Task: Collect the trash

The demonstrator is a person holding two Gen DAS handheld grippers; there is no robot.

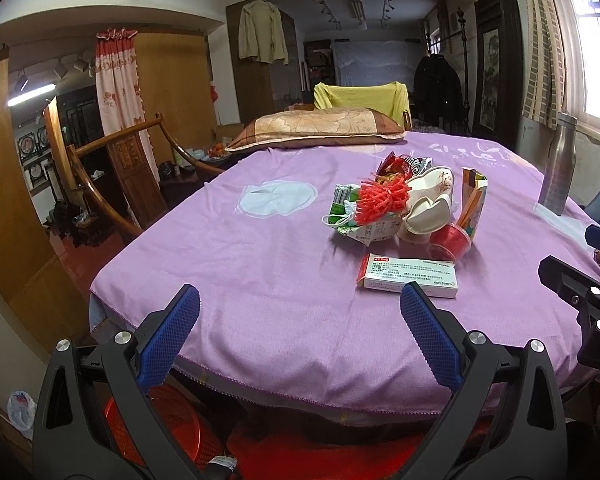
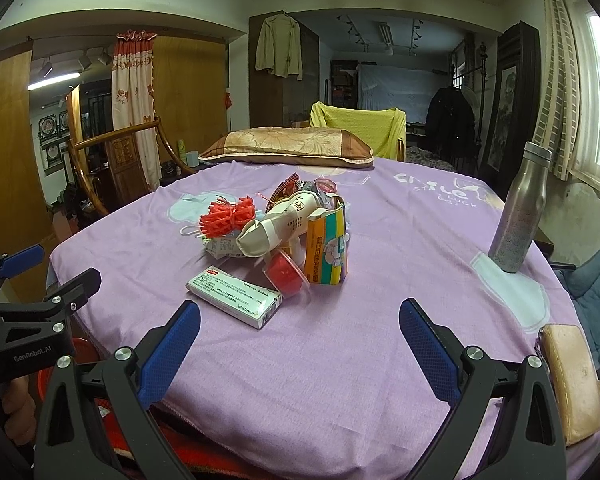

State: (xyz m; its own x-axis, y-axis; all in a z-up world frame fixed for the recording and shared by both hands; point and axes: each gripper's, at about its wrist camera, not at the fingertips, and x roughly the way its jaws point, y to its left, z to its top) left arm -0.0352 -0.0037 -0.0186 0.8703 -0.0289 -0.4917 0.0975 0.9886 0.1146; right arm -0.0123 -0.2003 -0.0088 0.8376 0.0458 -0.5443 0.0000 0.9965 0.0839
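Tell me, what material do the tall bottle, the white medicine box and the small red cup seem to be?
The bottle looks like brushed metal: grey, with a dull sheen. The medicine box looks like printed cardboard with sharp folded edges. The red cup is probably thin plastic, since its rim looks clear and glossy.

The tabletop (image 2: 340,360) wears a lilac cloth with pale blue patches and white lettering. On it, the box (image 2: 236,300) is white with a red corner and green-tinted print; the cup (image 2: 286,274) is clear with red inside; the netting (image 2: 230,214) is bright coral red. The carton (image 2: 326,252) shows orange, yellow and teal stripes, and the crushed pack (image 2: 276,224) is cream. The bottle (image 2: 520,212) is speckled silver. The pillow (image 2: 288,146) is tan with brown borders and a floral print. Both grippers' fingers (image 1: 168,336) (image 2: 428,348) carry blue diamond-textured pads on black frames. The bin (image 1: 168,420) is red mesh.
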